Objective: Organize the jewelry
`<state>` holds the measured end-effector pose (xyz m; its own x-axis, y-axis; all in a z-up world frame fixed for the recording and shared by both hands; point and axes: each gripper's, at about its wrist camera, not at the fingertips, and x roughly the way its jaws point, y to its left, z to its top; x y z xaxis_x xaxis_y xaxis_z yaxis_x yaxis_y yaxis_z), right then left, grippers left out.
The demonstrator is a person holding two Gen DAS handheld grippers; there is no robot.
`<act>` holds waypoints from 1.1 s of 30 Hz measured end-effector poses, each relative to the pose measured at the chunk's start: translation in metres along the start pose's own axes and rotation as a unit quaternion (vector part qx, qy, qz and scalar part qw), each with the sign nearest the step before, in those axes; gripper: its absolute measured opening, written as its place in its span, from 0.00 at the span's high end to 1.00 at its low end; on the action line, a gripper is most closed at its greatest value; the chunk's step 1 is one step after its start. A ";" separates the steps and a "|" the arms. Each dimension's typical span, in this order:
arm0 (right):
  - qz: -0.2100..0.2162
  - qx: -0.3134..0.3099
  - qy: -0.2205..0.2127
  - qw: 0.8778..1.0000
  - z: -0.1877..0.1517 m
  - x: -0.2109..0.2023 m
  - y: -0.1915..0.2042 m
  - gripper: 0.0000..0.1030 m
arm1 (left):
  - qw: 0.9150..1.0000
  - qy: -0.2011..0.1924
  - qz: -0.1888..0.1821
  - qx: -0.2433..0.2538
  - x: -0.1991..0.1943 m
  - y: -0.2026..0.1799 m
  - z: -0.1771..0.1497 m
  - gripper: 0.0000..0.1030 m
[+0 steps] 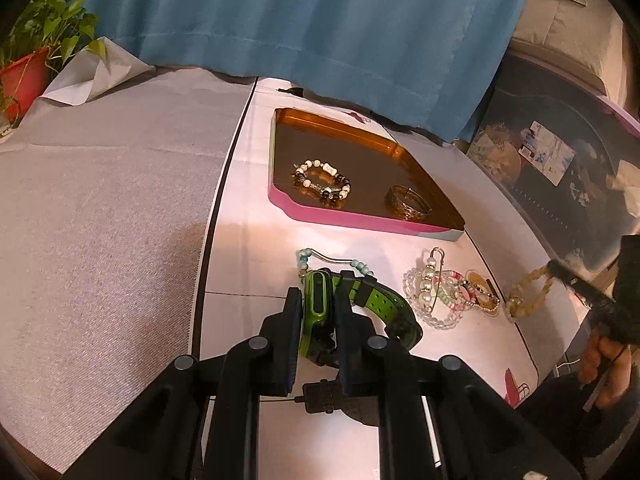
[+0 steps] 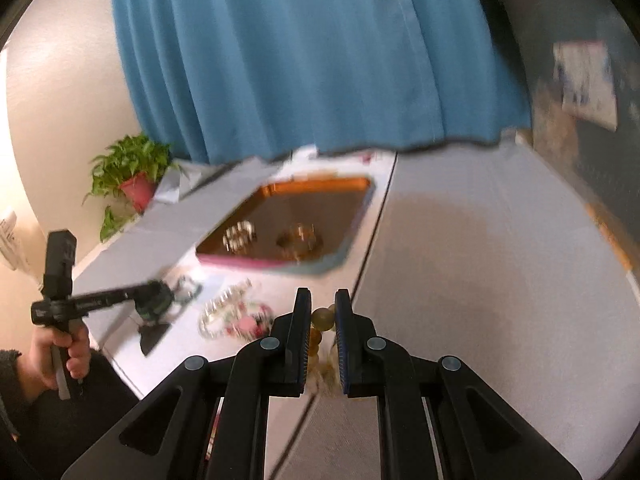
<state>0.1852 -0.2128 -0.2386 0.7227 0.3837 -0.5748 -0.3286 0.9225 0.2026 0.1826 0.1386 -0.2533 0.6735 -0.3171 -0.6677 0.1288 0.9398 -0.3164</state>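
Observation:
My left gripper (image 1: 317,300) is shut on a green and black watch (image 1: 320,308) low over the white table. My right gripper (image 2: 322,300) is shut on an amber bead bracelet (image 2: 322,318), which hangs between the pads; in the left wrist view the bracelet (image 1: 524,294) trails to the table at the right. A pink-edged tray (image 1: 360,216) with a brown floor holds a white and black bead bracelet (image 1: 322,180) and a gold bangle (image 1: 408,202). A pile of pearl and pastel bracelets (image 1: 440,292) and a blue bead strand (image 1: 332,260) lie in front of the tray.
A blue curtain (image 1: 312,20) hangs over the table's far edge. A grey cloth (image 1: 100,200) covers the left side. A potted plant (image 1: 36,52) stands far left. A dark bin (image 1: 560,168) with clutter sits off the right edge.

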 end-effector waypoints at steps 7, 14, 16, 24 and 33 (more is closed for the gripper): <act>-0.047 -0.003 0.091 0.995 -0.024 0.028 -0.010 0.87 | 1.000 0.014 0.013 -0.003 0.009 0.001 0.000 0.84; -0.054 -0.012 0.094 0.994 -0.032 0.025 -0.013 0.86 | 0.999 0.027 0.027 -0.013 0.018 0.005 0.001 0.71; -0.064 -0.028 0.090 0.994 -0.032 0.027 -0.009 0.85 | 0.999 0.030 0.035 -0.009 0.021 0.004 0.001 0.74; -0.086 -0.053 0.093 0.991 -0.024 0.034 0.000 0.88 | 0.998 0.033 0.043 0.028 0.018 -0.008 0.000 0.83; -0.040 -0.036 0.024 0.998 0.029 -0.007 0.018 0.88 | 0.998 0.033 0.049 -0.023 -0.006 0.004 0.005 0.83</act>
<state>0.1913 -0.1975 -0.2079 0.7192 0.3047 -0.6244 -0.3145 0.9441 0.0985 0.1829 0.1453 -0.2472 0.6321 -0.2335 -0.7388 0.0308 0.9604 -0.2771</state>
